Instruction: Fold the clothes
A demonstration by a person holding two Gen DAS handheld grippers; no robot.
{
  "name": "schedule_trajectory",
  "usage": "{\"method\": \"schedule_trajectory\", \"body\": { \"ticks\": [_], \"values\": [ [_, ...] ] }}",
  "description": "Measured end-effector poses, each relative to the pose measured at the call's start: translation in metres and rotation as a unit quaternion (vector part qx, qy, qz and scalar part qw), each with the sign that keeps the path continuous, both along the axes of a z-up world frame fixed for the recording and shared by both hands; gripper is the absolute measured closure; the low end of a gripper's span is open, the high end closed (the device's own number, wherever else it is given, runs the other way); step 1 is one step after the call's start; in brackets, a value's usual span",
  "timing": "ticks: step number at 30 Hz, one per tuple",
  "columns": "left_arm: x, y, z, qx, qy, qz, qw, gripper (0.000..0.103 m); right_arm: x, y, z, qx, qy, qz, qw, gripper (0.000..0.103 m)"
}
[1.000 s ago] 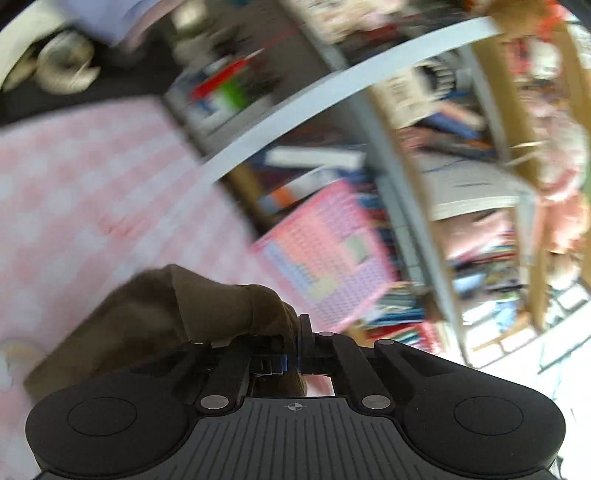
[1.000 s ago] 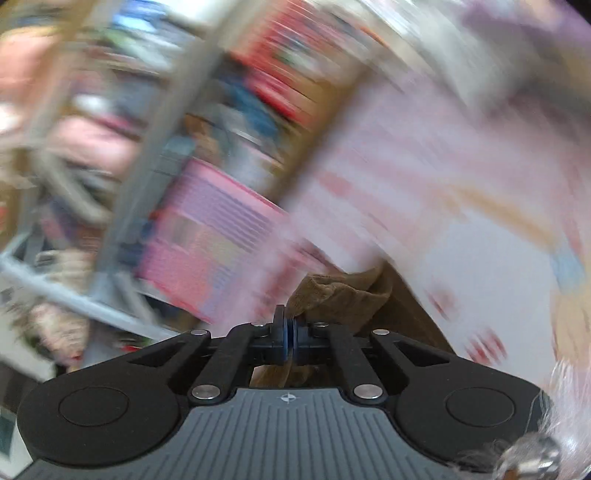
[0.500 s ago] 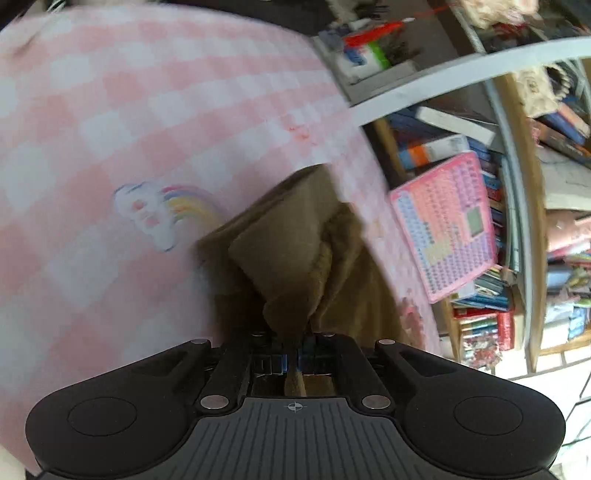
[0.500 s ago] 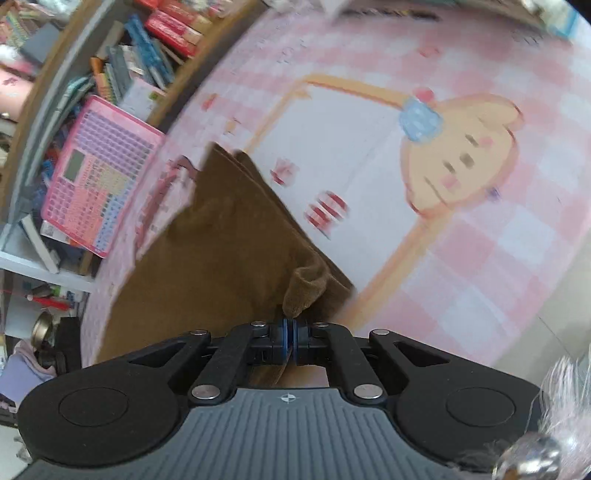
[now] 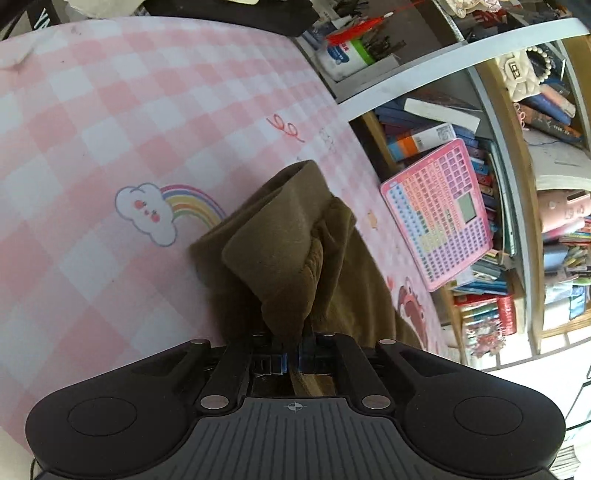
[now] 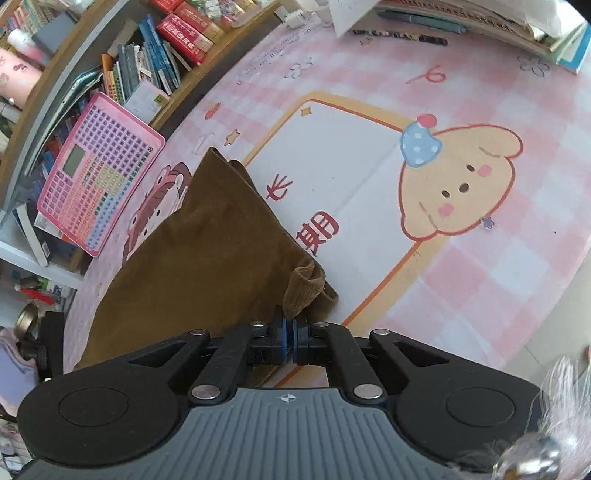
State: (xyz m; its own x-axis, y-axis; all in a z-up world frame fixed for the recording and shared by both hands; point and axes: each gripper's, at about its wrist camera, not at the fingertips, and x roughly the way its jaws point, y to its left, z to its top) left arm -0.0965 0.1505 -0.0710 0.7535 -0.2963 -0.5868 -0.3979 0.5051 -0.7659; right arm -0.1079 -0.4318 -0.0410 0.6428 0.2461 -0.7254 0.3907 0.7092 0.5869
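Note:
A brown garment lies on the pink checked table mat. My left gripper is shut on a bunched edge of it, and the fabric rises in a fold in front of the fingers. In the right wrist view the same brown garment spreads flat up and to the left. My right gripper is shut on a ribbed edge of it near the mat's cartoon dog print.
A pink toy keyboard tablet leans against the bookshelf past the table's far edge; it also shows in the right wrist view. Pens and books lie at the mat's far right. The table edge runs at the right.
Both grippers have swung down from facing the shelves to facing the table, keeping hold of the brown garment, which now lies spread on the mat.

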Motion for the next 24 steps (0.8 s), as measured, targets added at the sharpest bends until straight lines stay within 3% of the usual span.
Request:
{"method": "schedule_trajectory", "body": {
  "ticks": [3,5,7,9,11,13,14,16,17,18,20,22,24],
  "values": [
    [-0.002,0.004,0.0,-0.02,-0.003,0.018,0.9997,0.08,-0.002,0.005,0.009,-0.033,0.001,0.017,0.999,0.097],
    [-0.008,0.007,0.0,-0.039,-0.016,0.03,0.9987,0.068,-0.005,0.01,0.018,-0.064,-0.006,0.02,0.998,0.082],
    [-0.009,0.009,0.0,-0.054,-0.024,0.039,0.9975,0.068,-0.007,0.018,0.027,-0.106,-0.011,0.025,0.994,0.068],
    [-0.006,0.007,0.0,-0.055,-0.022,0.045,0.9972,0.076,-0.009,0.026,0.035,-0.148,-0.017,0.03,0.988,0.064],
    [-0.008,0.001,0.007,-0.022,-0.027,0.051,0.9981,0.097,-0.009,0.033,0.033,-0.179,-0.008,0.042,0.983,0.064],
    [-0.015,-0.012,0.026,0.042,-0.069,0.046,0.9957,0.099,-0.009,0.036,0.028,-0.191,0.004,0.047,0.98,0.065],
    [-0.02,-0.021,0.041,0.089,-0.107,0.028,0.9899,0.099,-0.009,0.036,0.025,-0.189,0.011,0.046,0.981,0.065],
    [-0.023,-0.03,0.054,0.142,-0.129,-0.004,0.9814,0.098,-0.011,0.035,0.022,-0.182,0.019,0.044,0.982,0.065],
    [-0.02,-0.027,0.049,0.135,-0.112,-0.011,0.9845,0.097,-0.011,0.034,0.021,-0.179,0.021,0.043,0.983,0.065],
    [-0.015,-0.017,0.037,0.103,-0.075,-0.008,0.9918,0.097,-0.012,0.035,0.02,-0.178,0.022,0.044,0.983,0.065],
    [-0.018,-0.003,0.021,0.053,-0.035,0.015,0.9979,0.094,-0.012,0.035,0.021,-0.177,0.021,0.046,0.983,0.066],
    [-0.027,0.008,0.013,0.02,-0.017,0.038,0.9989,0.085,-0.011,0.035,0.022,-0.172,0.021,0.047,0.984,0.066],
    [-0.038,0.009,0.016,0.027,-0.021,0.05,0.9982,0.066,-0.012,0.034,0.022,-0.166,0.019,0.047,0.985,0.066]
  ]
}}
